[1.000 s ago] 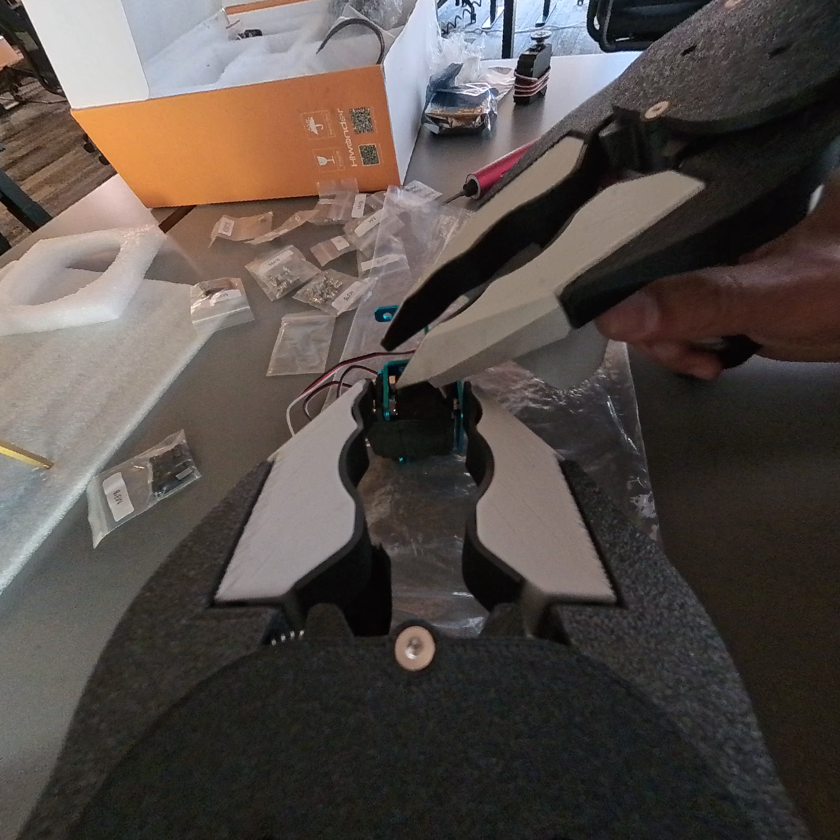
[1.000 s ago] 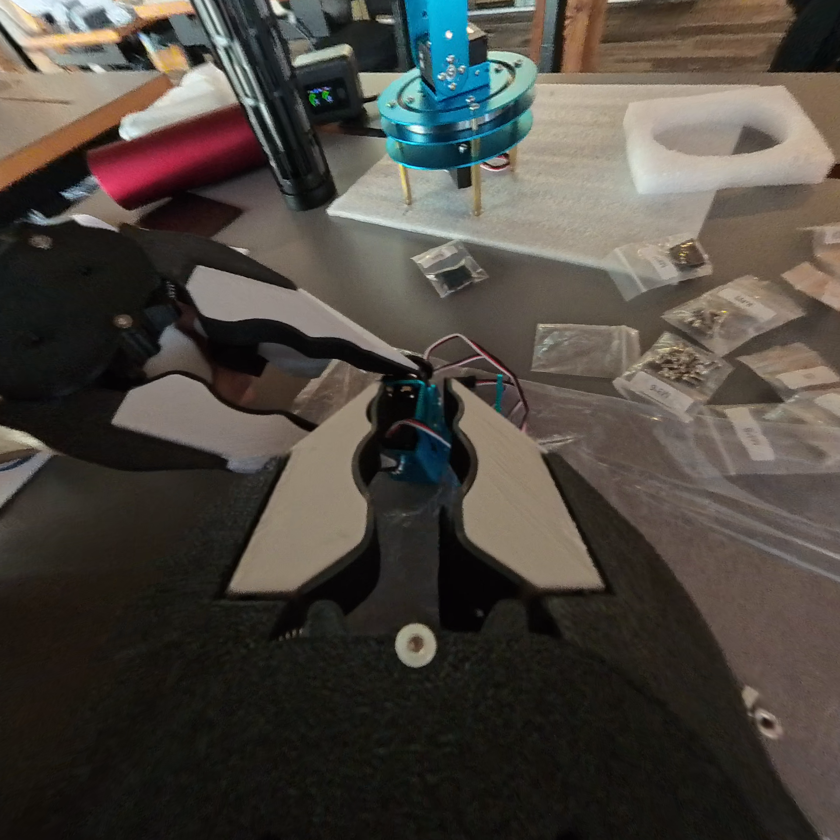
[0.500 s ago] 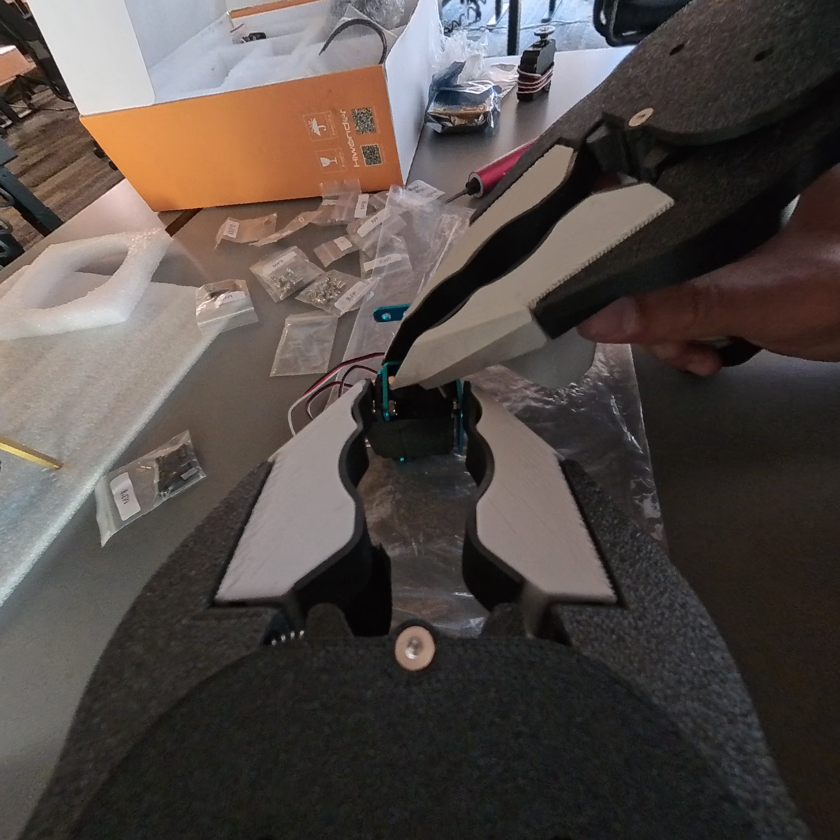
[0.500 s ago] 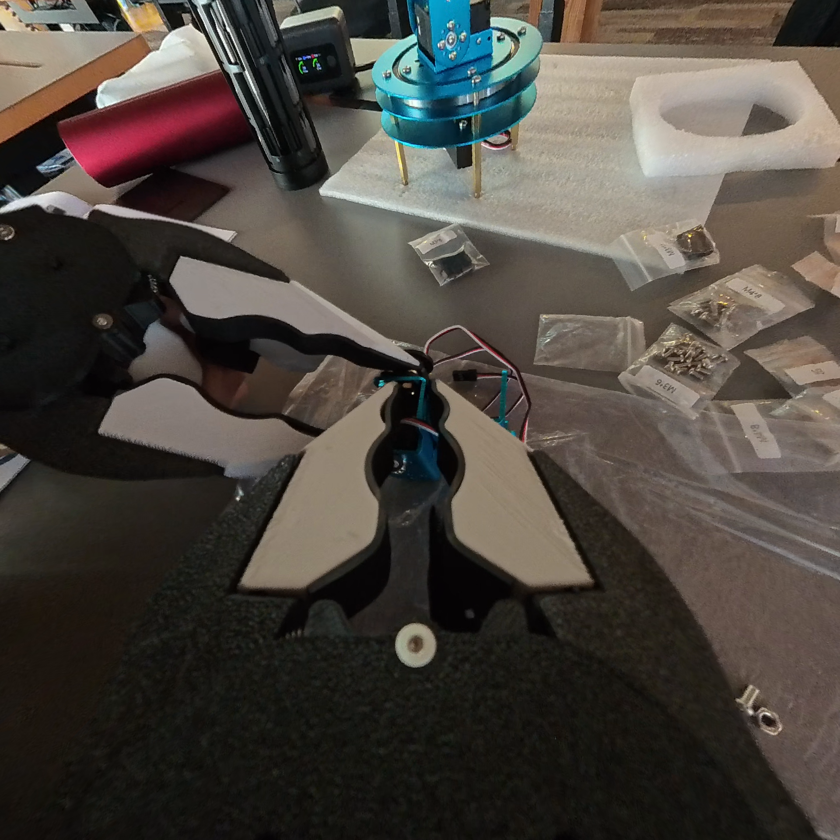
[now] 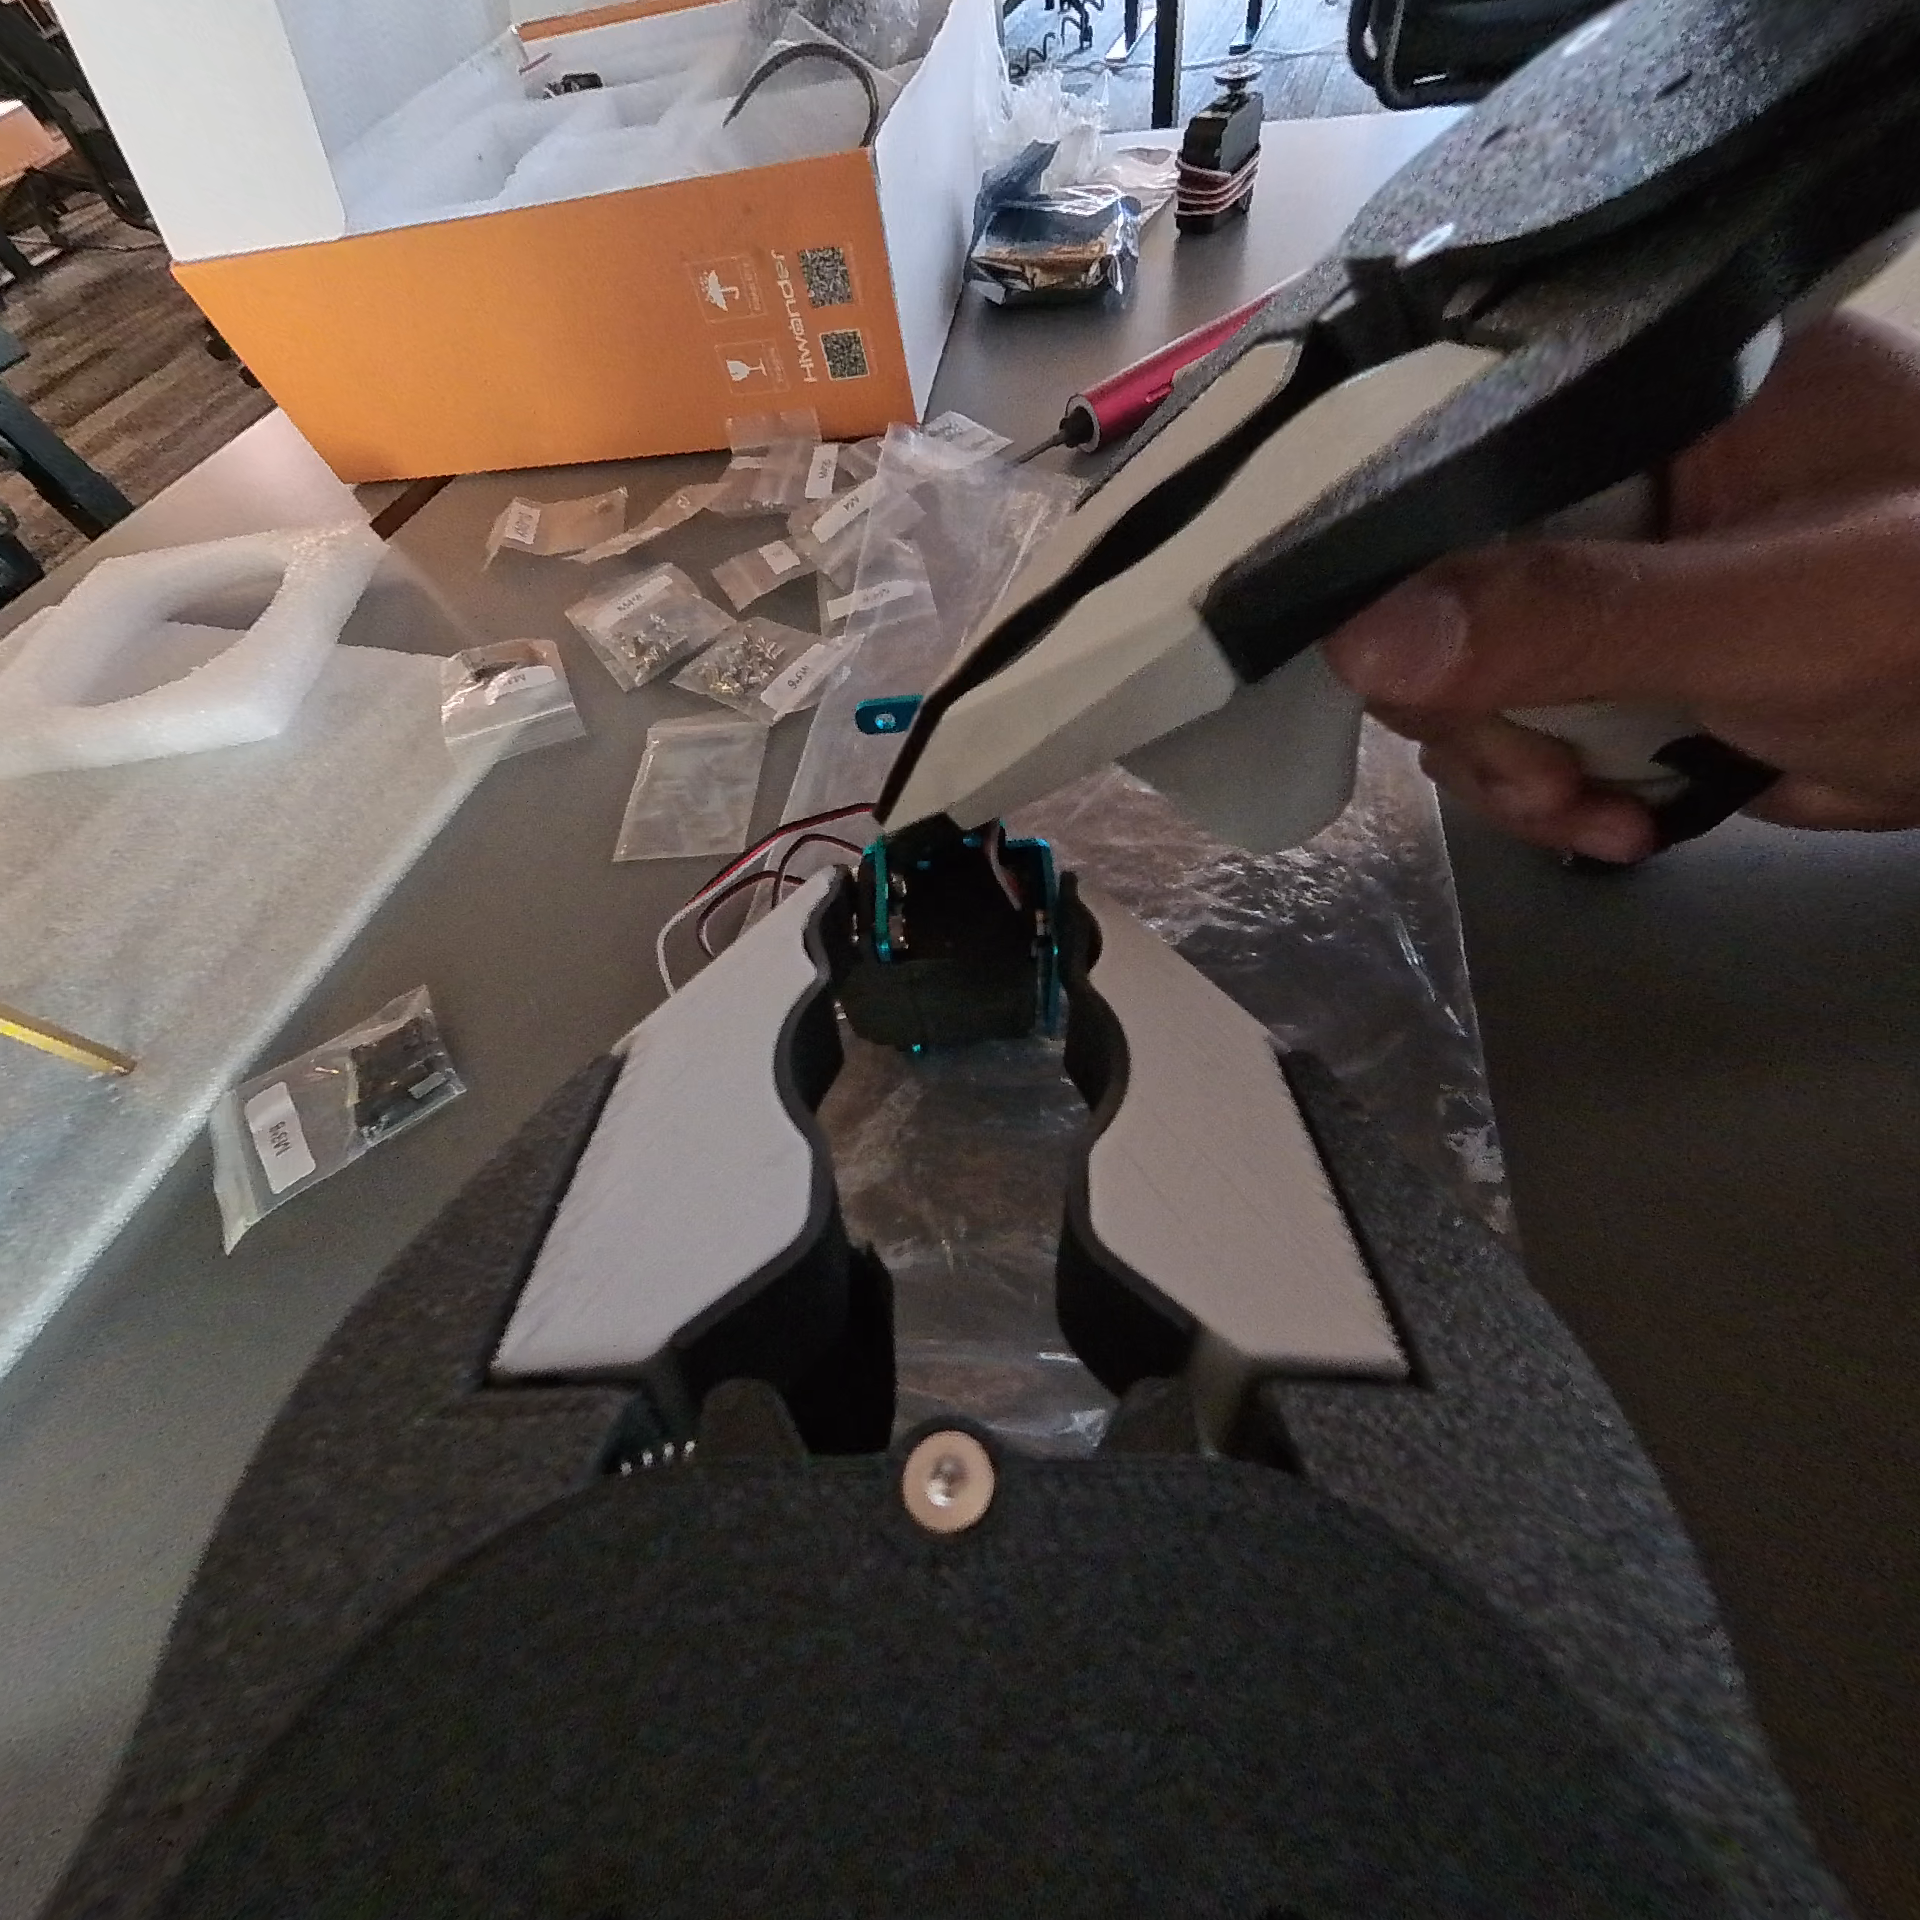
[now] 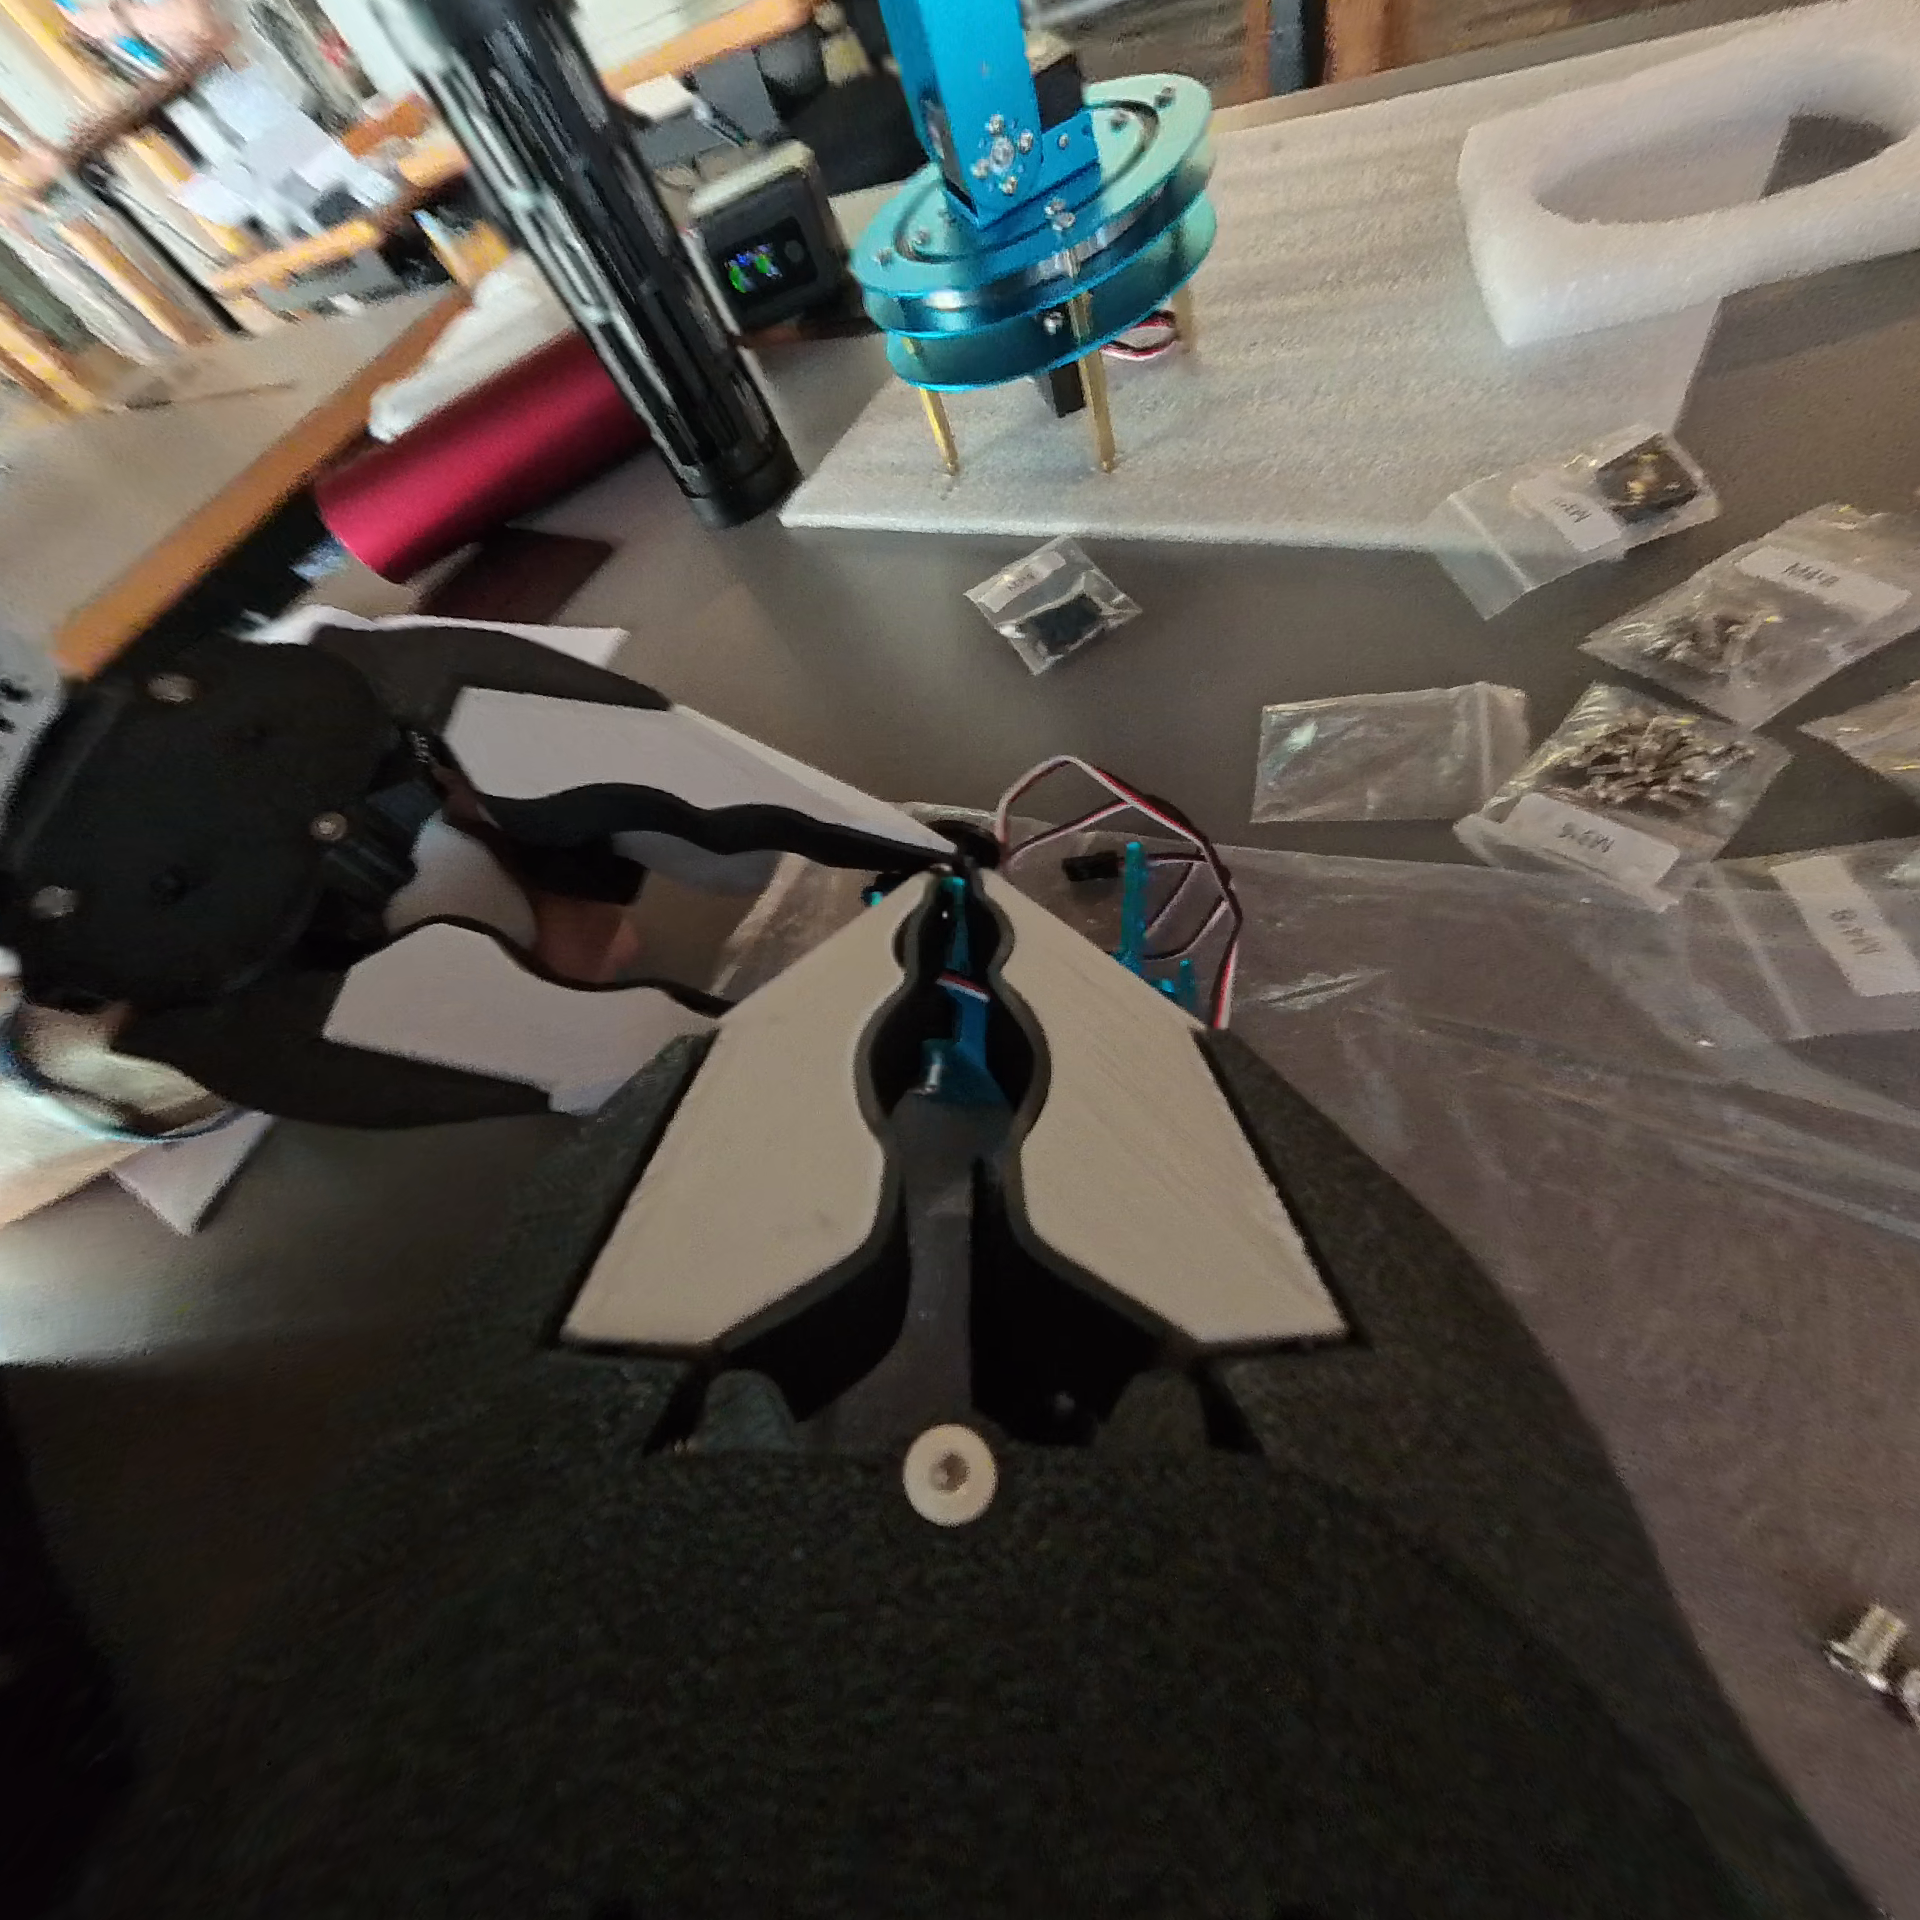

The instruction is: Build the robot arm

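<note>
My left gripper [image 5: 951, 914] is shut on a black servo [image 5: 935, 966] set in a blue metal bracket [image 5: 1044, 935], just above a clear plastic bag [image 5: 1299, 935] on the grey table. My right gripper [image 5: 899, 810] comes down from the upper right. Its tips are closed together at the top edge of the bracket's left plate. In the right wrist view the right gripper [image 6: 951, 878] pinches the blue bracket [image 6: 971, 1039], with a finger of the left gripper [image 6: 665, 748] reaching in from the left. The servo's red, black and white wires [image 6: 1049, 779] loop behind. A loose blue bracket piece [image 6: 1138, 904] lies beside them.
An orange and white box [image 5: 582, 312] stands at the back. Small bags of screws [image 5: 665, 634], a foam ring [image 5: 156, 665] and a red screwdriver [image 5: 1153, 384] lie around. A blue turntable assembly [image 6: 1029, 249] stands on foam beside a black cylinder [image 6: 623, 260]. A hand [image 5: 1662, 644] holds the right gripper. Both grippers' tips are close together, under 4 cm apart. The black cylinder [image 6: 623, 260] is about 30 centimetres from both grippers' fingertips.
The right gripper's fingers, apart around the servo one second ago, have closed together at the bracket's top, and it has tilted. The left gripper has kept its hold and place.
</note>
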Motion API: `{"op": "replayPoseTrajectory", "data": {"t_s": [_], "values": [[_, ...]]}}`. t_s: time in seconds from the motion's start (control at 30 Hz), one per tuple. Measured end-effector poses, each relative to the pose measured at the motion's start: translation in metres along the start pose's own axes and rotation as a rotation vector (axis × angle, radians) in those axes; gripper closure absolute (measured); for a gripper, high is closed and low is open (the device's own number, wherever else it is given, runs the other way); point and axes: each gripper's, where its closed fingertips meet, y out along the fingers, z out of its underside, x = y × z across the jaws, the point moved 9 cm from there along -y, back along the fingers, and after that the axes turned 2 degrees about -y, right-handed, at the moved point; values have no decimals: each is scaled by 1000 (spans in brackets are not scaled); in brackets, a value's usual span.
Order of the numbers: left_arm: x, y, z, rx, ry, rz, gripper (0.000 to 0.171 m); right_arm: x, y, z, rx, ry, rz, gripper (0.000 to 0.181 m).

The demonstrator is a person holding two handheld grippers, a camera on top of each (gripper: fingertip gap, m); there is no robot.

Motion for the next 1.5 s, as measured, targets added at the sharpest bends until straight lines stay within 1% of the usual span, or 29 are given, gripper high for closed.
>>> {"op": "replayPoseTrajectory", "data": {"t_s": [0.07,0.1,0.17,0.27,0.37,0.5,0.63,0.87,1.07,1.17,1.33,1.5], "values": [[0,0,0,0,-4,2,132,-1,-1,1,-6,48,-70,167],[1,0,0,0,-7,4,132,-1,-2,1,-9,53,-80,165],[1,0,0,0,-7,3,132,1,-1,1,-5,16,-52,166],[1,0,0,0,-4,1,132,4,3,1,13,-82,43,168],[1,0,0,1,-5,-4,132,8,5,1,27,-134,72,170],[1,0,0,1,0,-6,132,7,4,1,33,-124,68,172],[1,0,0,0,-3,-7,132,4,4,1,20,-57,31,175],[1,0,0,0,1,-9,132,5,4,1,19,-80,42,175],[0,0,0,0,4,-8,132,3,2,1,8,-67,40,181],[1,0,0,0,-1,-5,133,3,2,1,3,-76,48,181],[0,0,0,-1,-1,3,133,-4,-1,2,-11,29,-42,179],[1,0,0,0,-10,5,132,2,2,2,7,-59,-4,169]]}}
